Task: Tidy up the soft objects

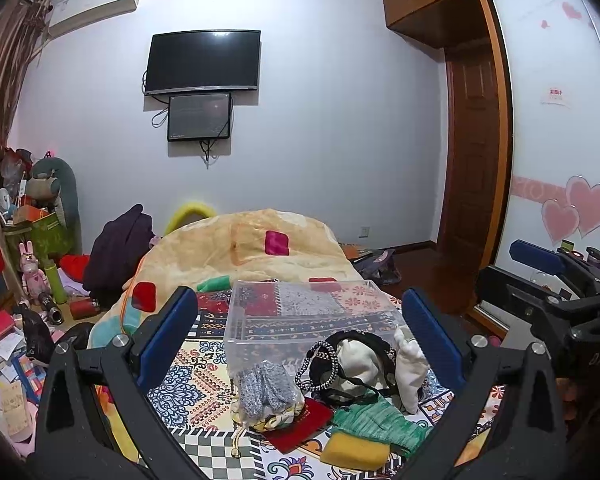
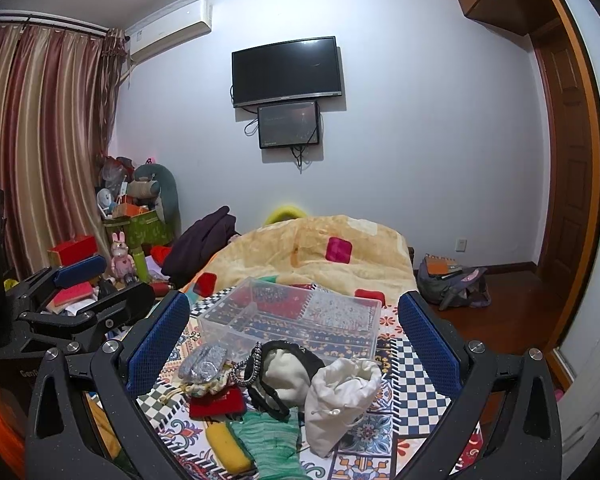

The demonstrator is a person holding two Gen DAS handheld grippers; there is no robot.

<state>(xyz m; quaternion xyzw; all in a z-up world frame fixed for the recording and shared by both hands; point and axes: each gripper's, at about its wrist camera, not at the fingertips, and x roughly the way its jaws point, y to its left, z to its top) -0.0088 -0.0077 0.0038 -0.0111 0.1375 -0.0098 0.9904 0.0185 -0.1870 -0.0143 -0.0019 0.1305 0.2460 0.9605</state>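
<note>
A pile of soft things lies on the patterned bedspread [image 1: 196,384] in front of an empty clear plastic box [image 1: 300,316], also in the right wrist view [image 2: 292,316]. It holds a grey speckled pouch [image 1: 264,392], a red cloth [image 1: 300,424], a green knit cloth [image 1: 380,424], a yellow cloth [image 1: 356,450], a black bag with beaded strap [image 1: 340,364] and a white drawstring pouch [image 2: 340,396]. My left gripper [image 1: 300,336] is open above the pile. My right gripper [image 2: 292,344] is open above it too.
A rumpled orange blanket [image 1: 252,252] covers the far bed. Clutter, boxes and plush toys [image 1: 36,264] fill the floor at left. A backpack [image 2: 452,284] lies on the wood floor at right. A wardrobe [image 1: 560,120] stands at right.
</note>
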